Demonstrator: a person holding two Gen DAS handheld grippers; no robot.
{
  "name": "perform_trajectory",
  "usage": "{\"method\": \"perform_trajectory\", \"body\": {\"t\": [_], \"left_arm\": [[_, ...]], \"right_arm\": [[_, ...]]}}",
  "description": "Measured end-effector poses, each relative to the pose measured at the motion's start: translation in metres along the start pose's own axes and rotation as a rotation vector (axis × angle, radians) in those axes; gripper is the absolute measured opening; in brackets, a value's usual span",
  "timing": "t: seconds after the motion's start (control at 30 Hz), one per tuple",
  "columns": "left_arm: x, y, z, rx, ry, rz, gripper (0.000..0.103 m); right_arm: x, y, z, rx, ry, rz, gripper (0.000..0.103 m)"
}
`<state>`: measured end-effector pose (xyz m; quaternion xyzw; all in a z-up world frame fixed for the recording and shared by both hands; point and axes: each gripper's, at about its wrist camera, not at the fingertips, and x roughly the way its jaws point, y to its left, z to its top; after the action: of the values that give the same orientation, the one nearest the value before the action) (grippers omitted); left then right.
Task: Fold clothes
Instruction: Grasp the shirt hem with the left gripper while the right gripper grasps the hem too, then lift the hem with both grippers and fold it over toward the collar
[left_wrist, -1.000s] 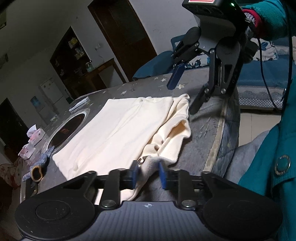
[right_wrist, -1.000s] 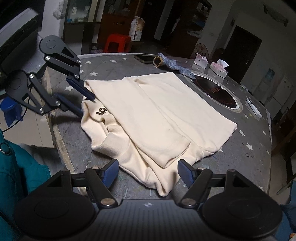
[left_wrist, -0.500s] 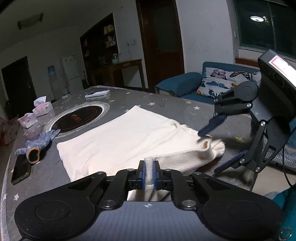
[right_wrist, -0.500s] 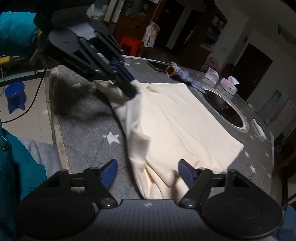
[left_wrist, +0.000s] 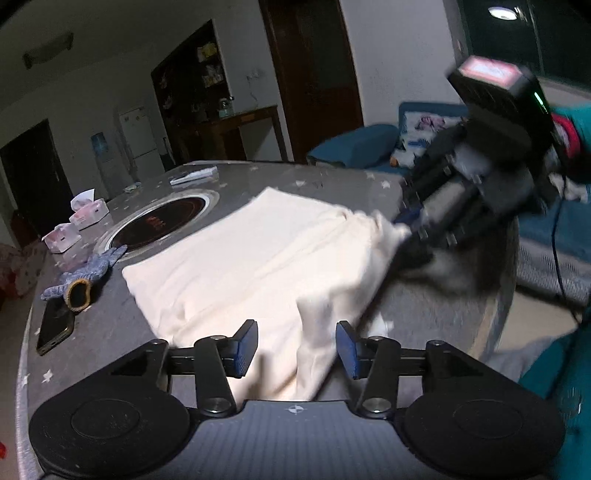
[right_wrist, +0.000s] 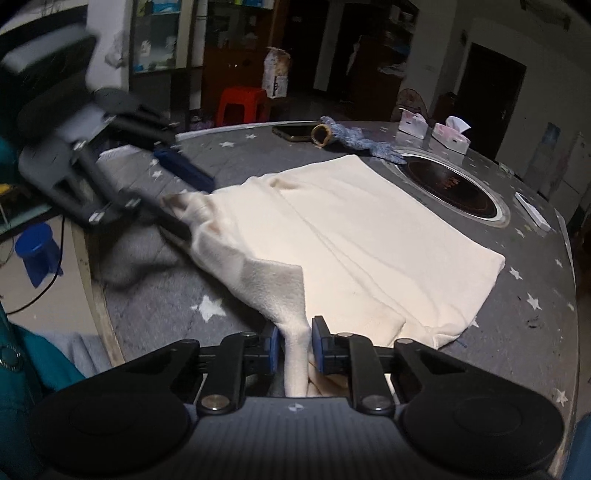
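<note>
Left tool (left_wrist: 295, 345) hangs with its jaws spread wide, cream sweater (right_wrist: 369, 229) draped between them but not pinched. The sweater lies half-flat on the tabletop (right_wrist: 535, 332) — soft, floppy, light, best taken at edges. Right tool (right_wrist: 293, 349) is clenched on a bunched fold, held low at the near edge.
</note>
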<state>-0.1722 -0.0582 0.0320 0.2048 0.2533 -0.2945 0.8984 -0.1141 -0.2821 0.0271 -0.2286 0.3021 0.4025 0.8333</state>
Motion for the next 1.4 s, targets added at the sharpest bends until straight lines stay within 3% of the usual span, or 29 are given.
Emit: {"method": "perform_trajectory", "body": {"t": [0.1,0.27,0.3,0.43,0.53,0.8,1.07,1.23,1.4], "left_arm": [[-0.001,-0.006,-0.008,0.054,0.028,0.008,0.051],[0.007,-0.001,-0.011,0.061,0.047,0.015,0.051],[0.009,0.0,-0.012,0.062,0.051,0.016,0.048],[0.013,0.004,-0.014,0.055,0.056,0.017,0.014],[0.007,0.005,-0.012,0.032,0.03,0.013,0.008],[-0.024,-0.004,-0.003,-0.02,-0.033,0.009,0.006],[-0.081,-0.029,0.008,-0.071,-0.103,-0.027,0.006],[-0.077,-0.019,0.025,-0.069,-0.133,0.0,0.006],[-0.049,0.009,0.044,-0.071,-0.102,0.025,0.006]], "right_arm": [[-0.002,-0.005,0.003,0.031,-0.01,0.003,0.016],[-0.002,-0.007,0.007,0.061,-0.021,-0.007,0.014],[-0.002,-0.006,0.007,0.06,-0.023,-0.011,0.013],[-0.002,-0.004,0.004,0.061,-0.037,-0.026,0.011],[-0.004,-0.004,0.002,0.081,-0.054,-0.029,0.01],[-0.033,0.004,0.003,0.06,-0.102,-0.025,0.009],[-0.094,0.03,0.0,0.041,-0.119,0.032,0.009],[-0.106,0.029,0.009,0.056,-0.127,0.032,0.009],[-0.089,0.0,0.022,0.105,-0.126,0.014,0.009]]}}
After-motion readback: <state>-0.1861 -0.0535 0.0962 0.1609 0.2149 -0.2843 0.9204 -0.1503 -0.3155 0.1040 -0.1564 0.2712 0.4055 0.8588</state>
